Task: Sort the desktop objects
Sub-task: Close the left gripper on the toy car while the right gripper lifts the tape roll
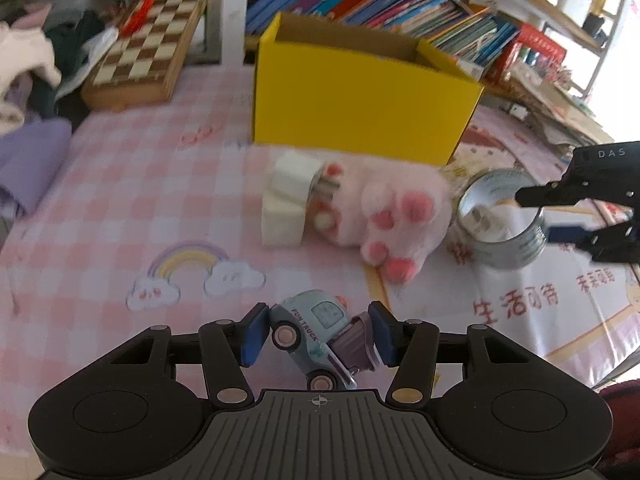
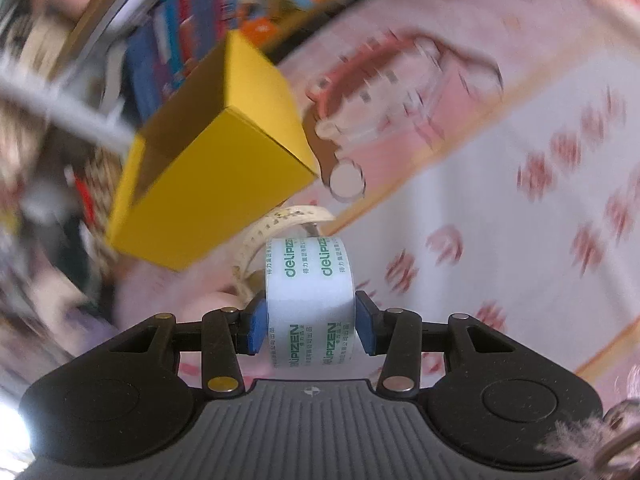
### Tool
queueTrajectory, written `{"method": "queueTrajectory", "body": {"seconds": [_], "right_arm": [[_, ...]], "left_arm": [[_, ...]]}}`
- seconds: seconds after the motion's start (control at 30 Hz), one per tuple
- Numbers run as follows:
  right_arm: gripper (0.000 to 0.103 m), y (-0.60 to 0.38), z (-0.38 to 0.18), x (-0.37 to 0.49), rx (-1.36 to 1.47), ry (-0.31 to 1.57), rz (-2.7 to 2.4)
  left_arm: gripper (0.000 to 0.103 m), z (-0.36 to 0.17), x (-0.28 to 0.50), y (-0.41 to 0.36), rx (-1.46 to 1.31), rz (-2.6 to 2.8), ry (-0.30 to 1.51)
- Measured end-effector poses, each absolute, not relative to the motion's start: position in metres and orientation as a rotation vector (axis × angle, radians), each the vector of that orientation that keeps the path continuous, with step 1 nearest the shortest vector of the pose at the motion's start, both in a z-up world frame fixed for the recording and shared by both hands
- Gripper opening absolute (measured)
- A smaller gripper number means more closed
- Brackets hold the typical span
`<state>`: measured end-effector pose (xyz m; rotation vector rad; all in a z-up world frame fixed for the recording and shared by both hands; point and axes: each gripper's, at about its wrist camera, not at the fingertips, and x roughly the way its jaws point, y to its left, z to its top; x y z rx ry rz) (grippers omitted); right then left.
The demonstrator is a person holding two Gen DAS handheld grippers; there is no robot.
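Note:
My left gripper is shut on a pale blue toy truck, held low over the pink checked tablecloth. My right gripper is shut on a white roll of tape printed with green letters; in the left wrist view it shows at the right, gripping that roll. An open yellow box stands behind; it also shows in the right wrist view. A fluffy pink cat-paw toy and a white plug adapter lie in front of the box.
A wooden chessboard lies at the back left next to clothes. Books fill the shelf behind the box. A cream measuring tape lies beside the box. The right wrist view is motion-blurred.

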<state>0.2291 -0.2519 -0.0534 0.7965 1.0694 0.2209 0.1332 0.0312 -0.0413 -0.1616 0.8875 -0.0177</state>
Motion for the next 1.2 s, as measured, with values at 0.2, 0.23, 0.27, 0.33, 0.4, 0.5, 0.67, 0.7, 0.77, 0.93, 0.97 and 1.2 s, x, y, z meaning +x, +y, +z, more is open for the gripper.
{"method": "queueTrajectory", "body": {"seconds": [0.2, 0.23, 0.27, 0.33, 0.4, 0.5, 0.67, 0.7, 0.77, 0.93, 0.97, 1.2], "right_arm": [[0.041, -0.259, -0.048, 0.227, 0.944, 1.034, 0.251], [0.041, -0.259, -0.044, 0.226, 0.952, 1.017, 0.271], [0.041, -0.258, -0.040, 0.227, 0.956, 1.000, 0.293], [0.041, -0.255, -0.030, 0.227, 0.937, 0.975, 0.331], [0.042, -0.252, -0.024, 0.229, 0.909, 0.959, 0.359], [0.041, -0.251, -0.019, 0.230, 0.889, 0.946, 0.386], [0.042, -0.252, -0.014, 0.234, 0.871, 0.934, 0.408], [0.042, -0.252, -0.013, 0.234, 0.867, 0.931, 0.415], [0.042, -0.250, -0.010, 0.236, 0.848, 0.926, 0.428], [0.042, -0.236, 0.010, 0.239, 0.672, 0.902, 0.458], [0.042, -0.232, 0.013, 0.239, 0.628, 0.898, 0.461], [0.042, -0.200, 0.029, 0.231, 0.345, 0.884, 0.492]], "left_arm": [[0.053, -0.027, 0.138, 0.033, -0.147, -0.013, 0.843], [0.053, -0.024, 0.139, 0.033, -0.146, -0.013, 0.832], [0.053, -0.021, 0.140, 0.033, -0.146, -0.013, 0.820], [0.053, -0.014, 0.140, 0.032, -0.139, -0.017, 0.795], [0.053, -0.008, 0.141, 0.031, -0.128, -0.022, 0.773], [0.053, 0.000, 0.143, 0.027, -0.116, -0.031, 0.747], [0.053, 0.009, 0.147, 0.024, -0.104, -0.036, 0.714], [0.053, 0.011, 0.148, 0.024, -0.103, -0.036, 0.708], [0.053, 0.014, 0.150, 0.024, -0.107, -0.030, 0.694], [0.053, 0.022, 0.154, 0.027, -0.120, -0.018, 0.664], [0.053, 0.023, 0.154, 0.027, -0.121, -0.017, 0.659], [0.053, 0.029, 0.151, 0.029, -0.126, -0.017, 0.644]]}}
